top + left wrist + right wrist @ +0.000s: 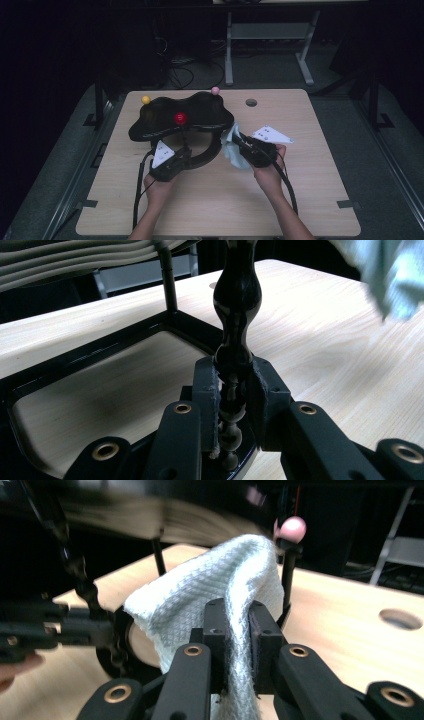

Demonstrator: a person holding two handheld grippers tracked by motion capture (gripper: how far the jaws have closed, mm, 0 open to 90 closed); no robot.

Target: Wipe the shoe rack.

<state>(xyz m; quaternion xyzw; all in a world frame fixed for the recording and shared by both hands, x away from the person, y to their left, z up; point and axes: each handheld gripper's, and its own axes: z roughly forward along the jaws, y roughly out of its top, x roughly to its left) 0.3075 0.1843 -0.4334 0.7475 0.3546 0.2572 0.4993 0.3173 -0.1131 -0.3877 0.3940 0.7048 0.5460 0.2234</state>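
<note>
Left gripper [231, 405] clamped on turned post [236, 315] of black stand [181, 120], centre-far on table [310, 200]. Right gripper [234, 635] pinches white cloth [200, 605] just right of stand. Step, judged: wiping, stand braced. Next: press cloth against stand's right edge, keeping post steady

My left gripper [234, 390] clamps a glossy black turned post [236, 315] rising from a black frame [75, 362] on the pale wooden surface [325, 340].

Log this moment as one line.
left gripper: shut on black post | right gripper: shut on white cloth | stand: on table
</note>
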